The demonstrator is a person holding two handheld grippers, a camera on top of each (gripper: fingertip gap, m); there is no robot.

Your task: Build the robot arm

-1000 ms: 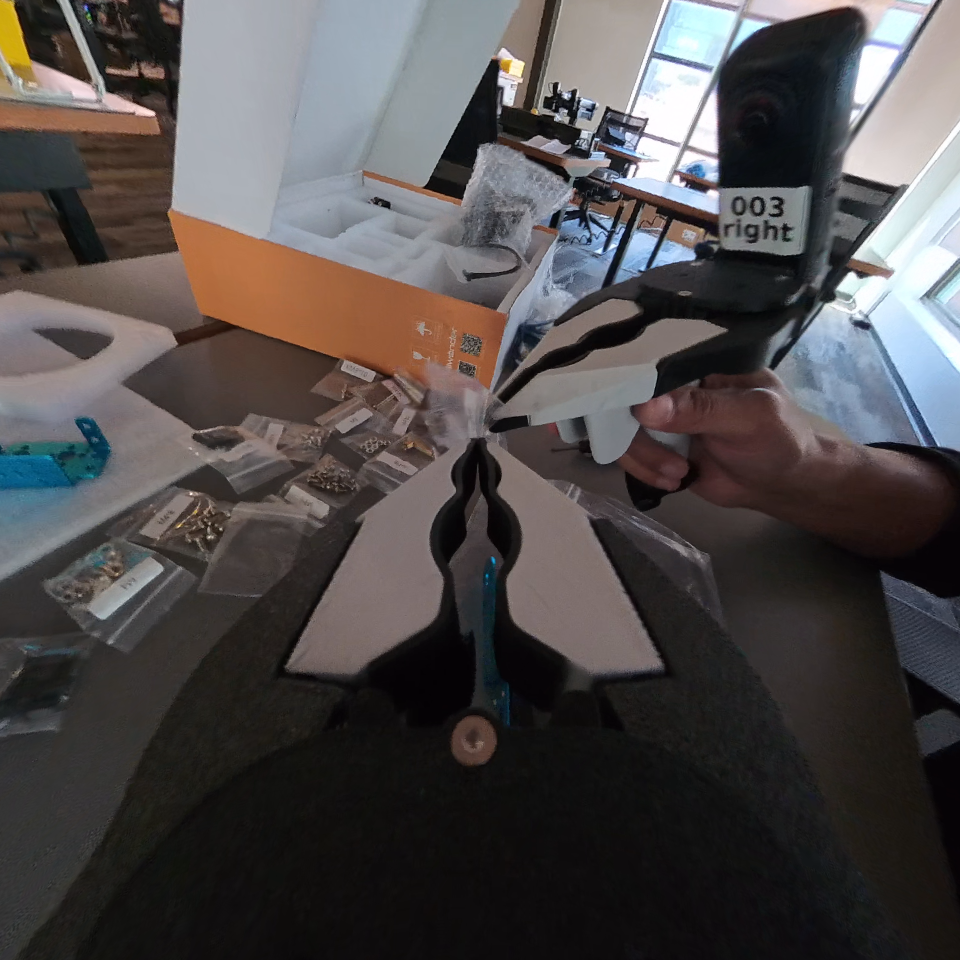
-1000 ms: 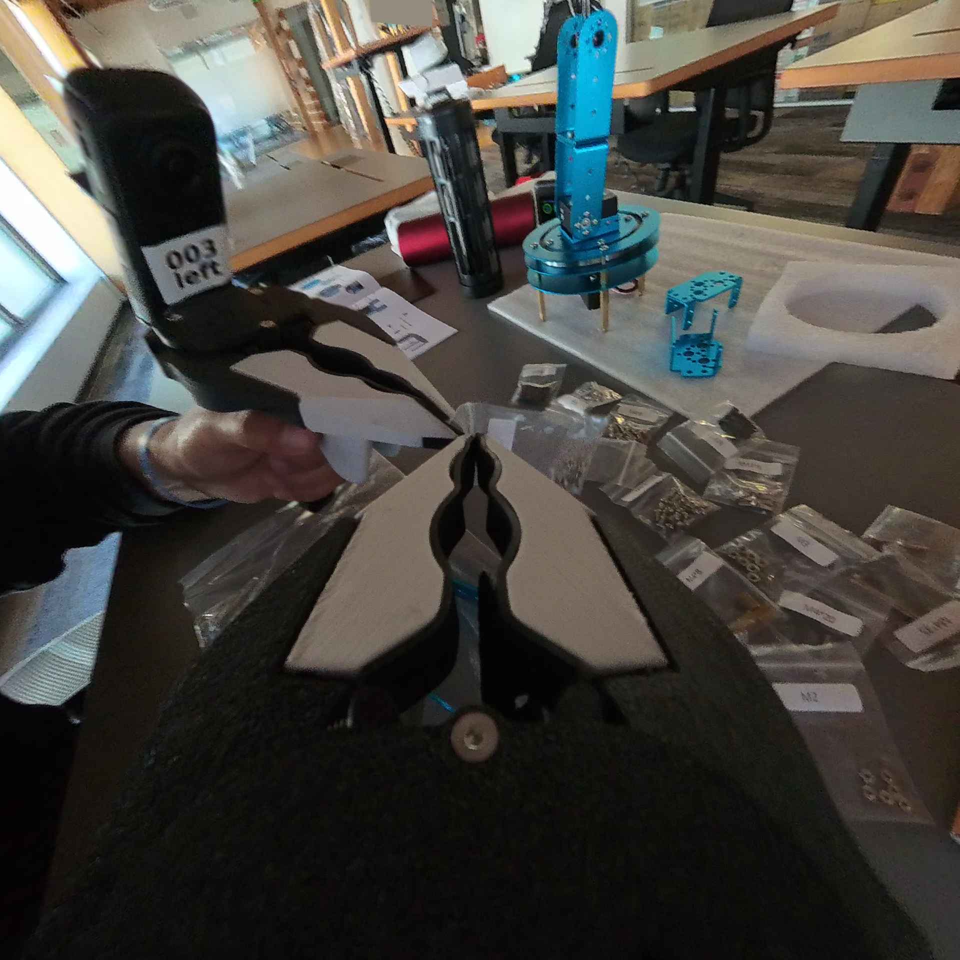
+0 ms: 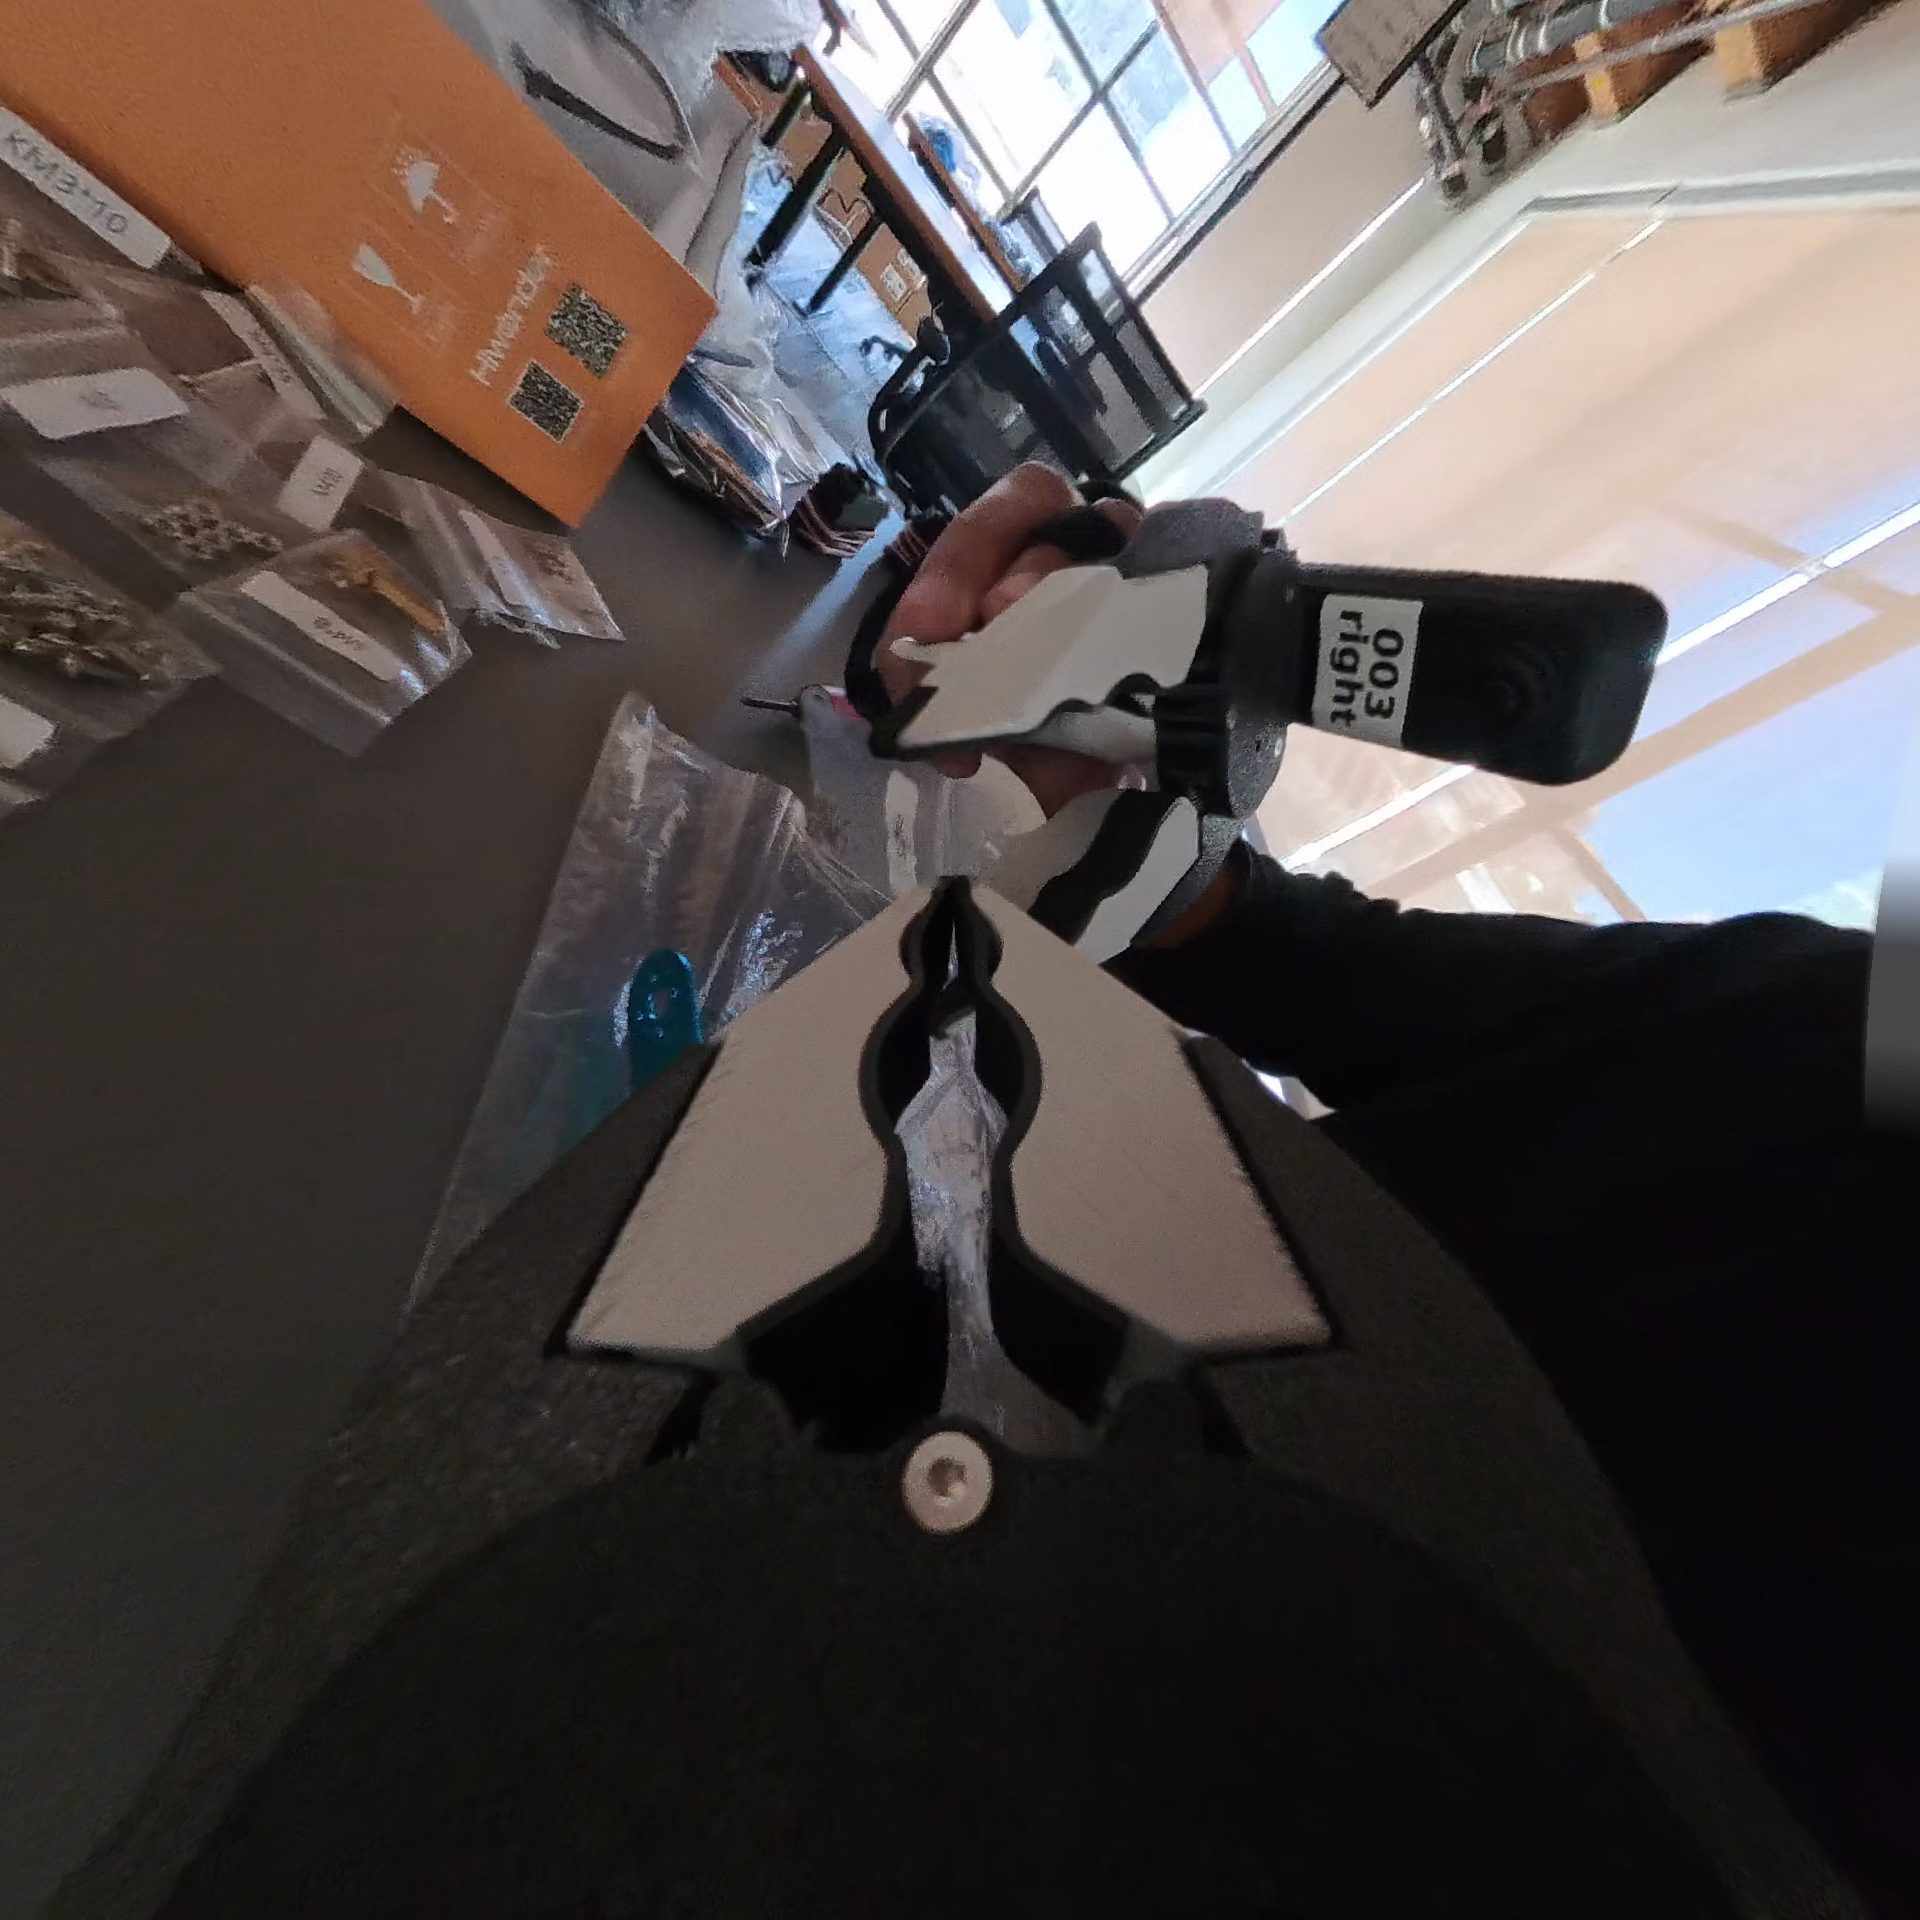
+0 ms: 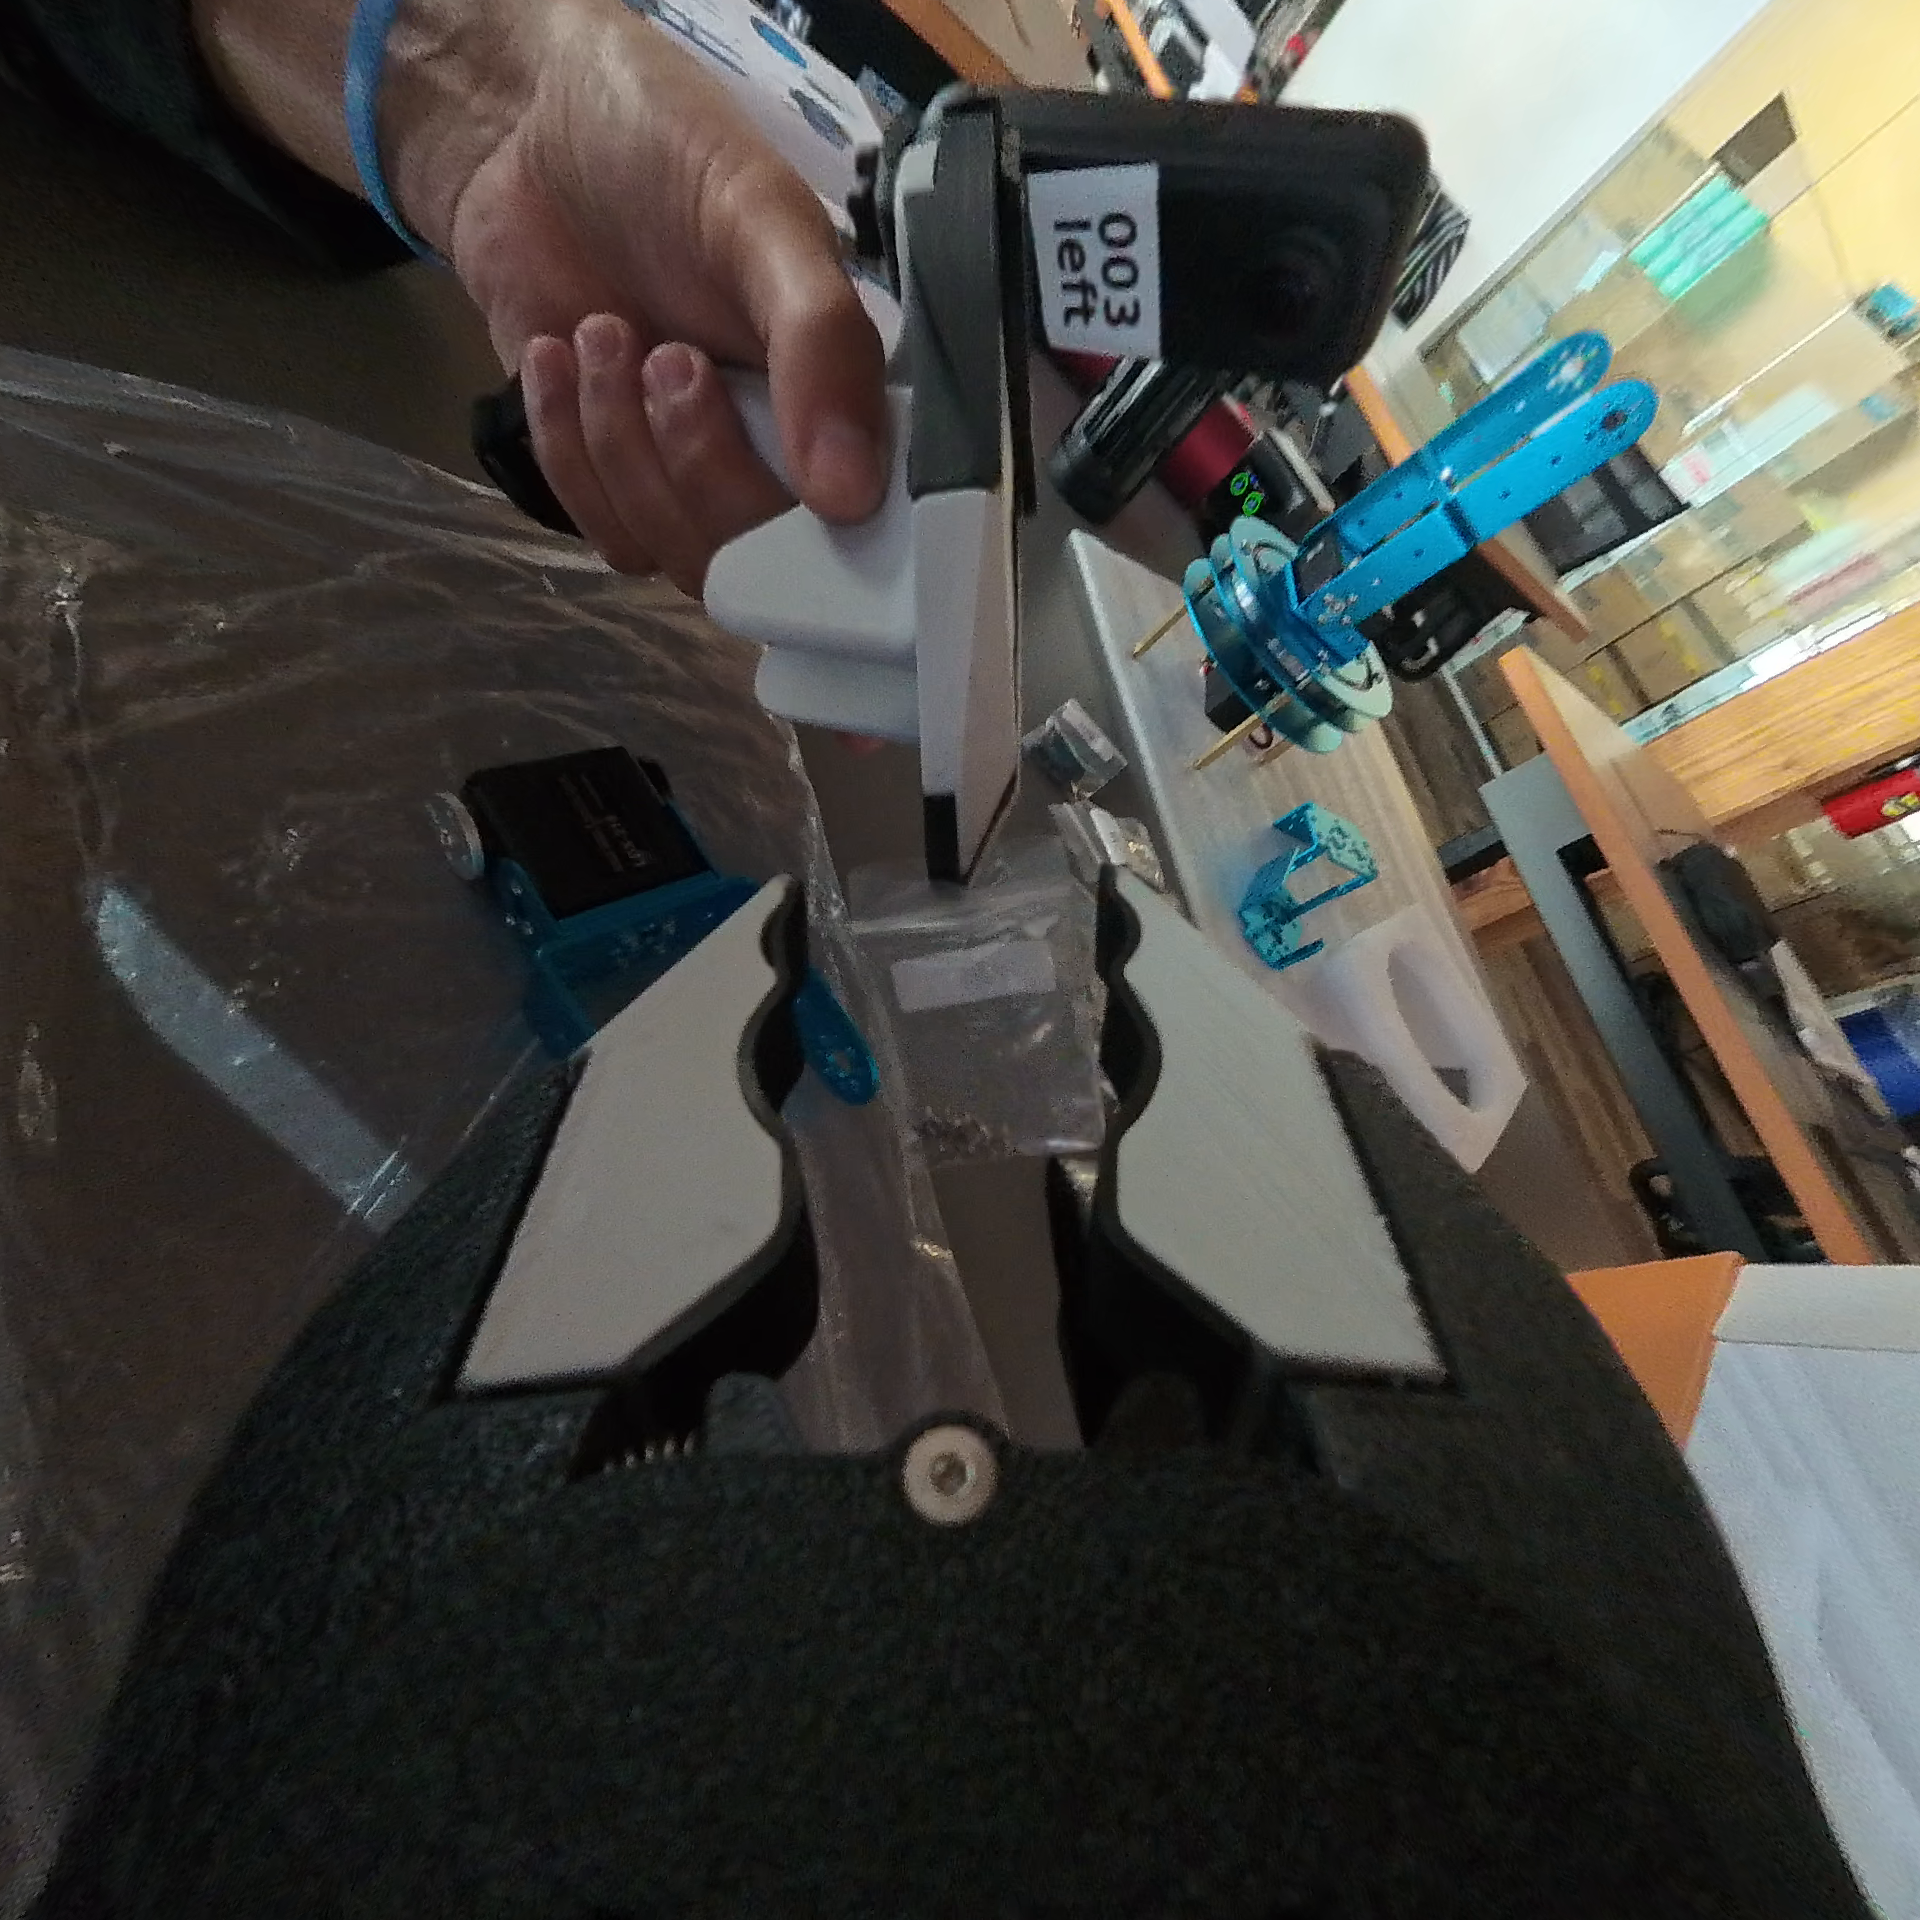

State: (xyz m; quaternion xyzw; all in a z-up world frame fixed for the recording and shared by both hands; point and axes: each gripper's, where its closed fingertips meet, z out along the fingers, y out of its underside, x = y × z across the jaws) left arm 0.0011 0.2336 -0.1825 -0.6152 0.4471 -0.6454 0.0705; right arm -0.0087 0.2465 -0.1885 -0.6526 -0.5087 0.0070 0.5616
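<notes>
Between the left gripper's closed tips a small clear plastic bag is pinched by its top edge; crinkled film is seen running down the slot between the jaws in the left wrist view. At 9 o'clock of that gripper a larger clear bag with a blue metal part inside is seen over the dark table. The right gripper is spread wide, nothing clamped, and the small bag hangs between its fingers, with tiny dark hardware collected at the bottom. At 2 o'clock in the right wrist view a blue robot-arm assembly and a blue bracket are noted on a pale board. An orange box and small labelled hardware bags are recorded at 10 o'clock in the left wrist view.
</notes>
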